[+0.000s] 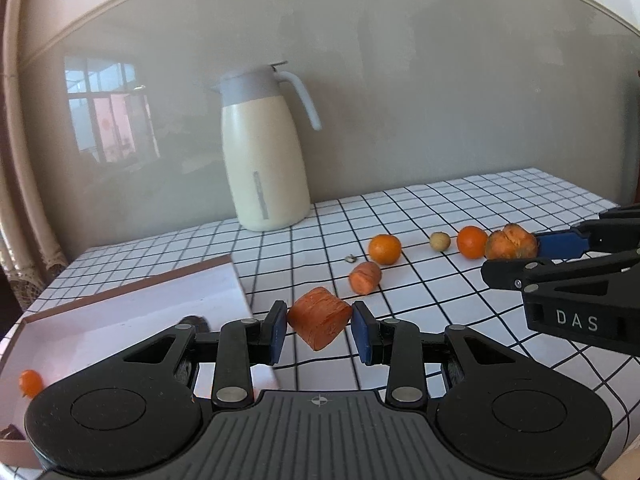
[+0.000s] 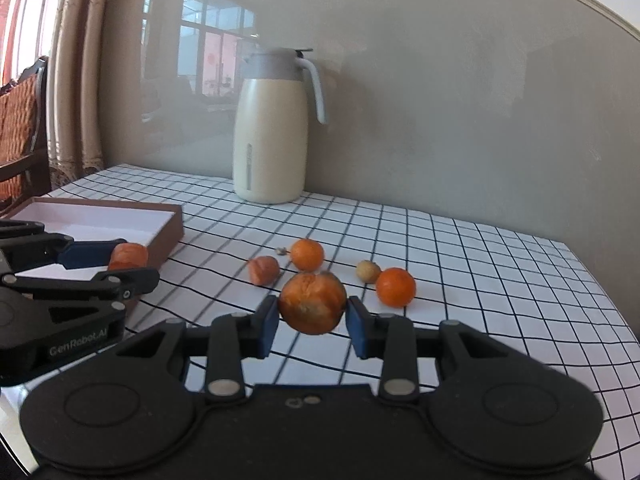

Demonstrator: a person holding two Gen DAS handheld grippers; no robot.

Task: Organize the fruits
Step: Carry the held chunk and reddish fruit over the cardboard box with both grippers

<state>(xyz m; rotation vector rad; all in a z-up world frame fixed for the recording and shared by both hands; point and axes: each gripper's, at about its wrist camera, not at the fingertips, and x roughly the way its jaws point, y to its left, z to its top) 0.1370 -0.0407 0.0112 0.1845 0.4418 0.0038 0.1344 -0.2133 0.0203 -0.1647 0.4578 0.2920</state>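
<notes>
Left hand-held gripper (image 1: 320, 330) pinches a cut carrot chunk (image 1: 320, 318) between its blue pads (image 1: 362, 332), the piece held clear of the counter (image 1: 460, 288) and just right of the open box (image 1: 132, 312); the grip across its rounded sides, I judge, keeps the flat cut faces free so the chunk does not twist out on the way over. Inside that box 1 small orange (image 1: 31, 383) already lies near the left wall, which suggests the box is the collecting place.

Further right on the checked counter rest another carrot piece (image 1: 365, 277), an orange (image 1: 384, 249), a small pale round fruit (image 1: 440, 241) and a second orange (image 1: 472, 242), all loose and apart from the box, so sorting looks only partly done. A cream jug (image 1: 266, 148) stands behind them by the wall, out of the working path.

Right hand-held gripper (image 2: 312, 322) is clamped on a rough, browned orange-coloured lump (image 2: 313, 303), lifted above the counter. Both pieces being aloft together points to 2 loads heading for the box.
</notes>
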